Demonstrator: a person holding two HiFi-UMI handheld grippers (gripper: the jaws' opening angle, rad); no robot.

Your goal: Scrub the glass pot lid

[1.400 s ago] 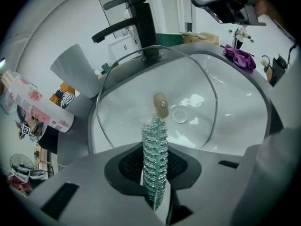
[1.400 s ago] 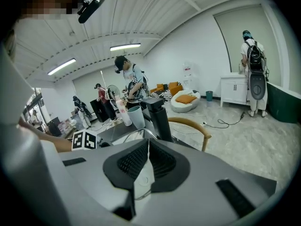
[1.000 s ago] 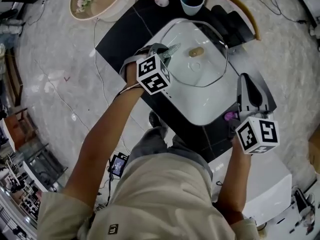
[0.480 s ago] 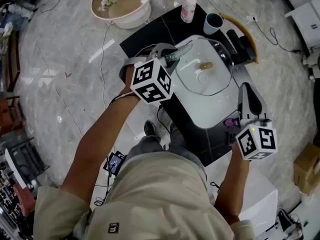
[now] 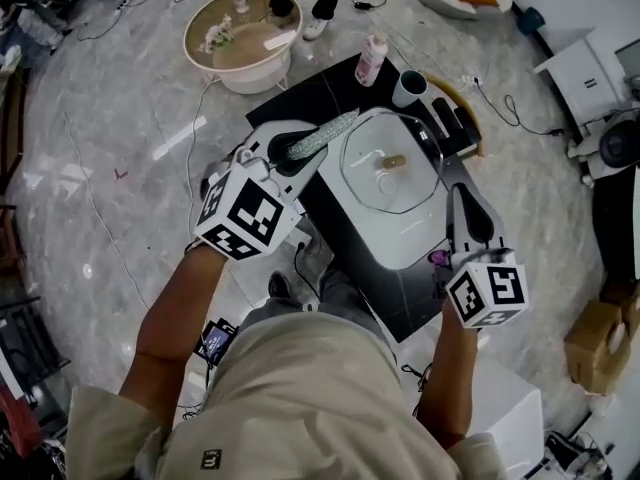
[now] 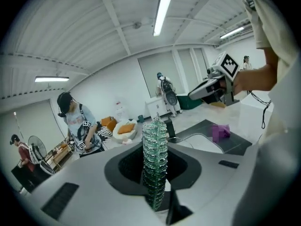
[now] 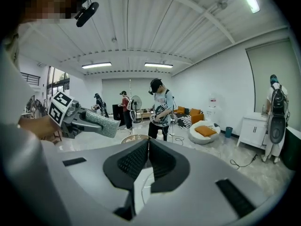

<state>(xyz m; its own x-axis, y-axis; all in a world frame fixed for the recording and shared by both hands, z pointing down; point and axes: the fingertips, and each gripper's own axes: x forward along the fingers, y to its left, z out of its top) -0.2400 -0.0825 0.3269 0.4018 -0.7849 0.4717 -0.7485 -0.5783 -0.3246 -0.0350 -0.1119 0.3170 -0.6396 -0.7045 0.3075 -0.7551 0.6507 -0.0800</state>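
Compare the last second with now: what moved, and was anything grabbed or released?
The left gripper drew back leftward, away from the lid, taking the scrubber with it; its jaws stay clamped on the scrubber. Nothing was grabbed or released. The head camera also pulled back. Unchanged: the lid lies in the sink, and the right gripper waits shut and empty at the sink's right side.

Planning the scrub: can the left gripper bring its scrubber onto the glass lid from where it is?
Probably yes: the left gripper holds the scrubber just beside the glass lid, which lies uncovered in the sink, with nothing between them.
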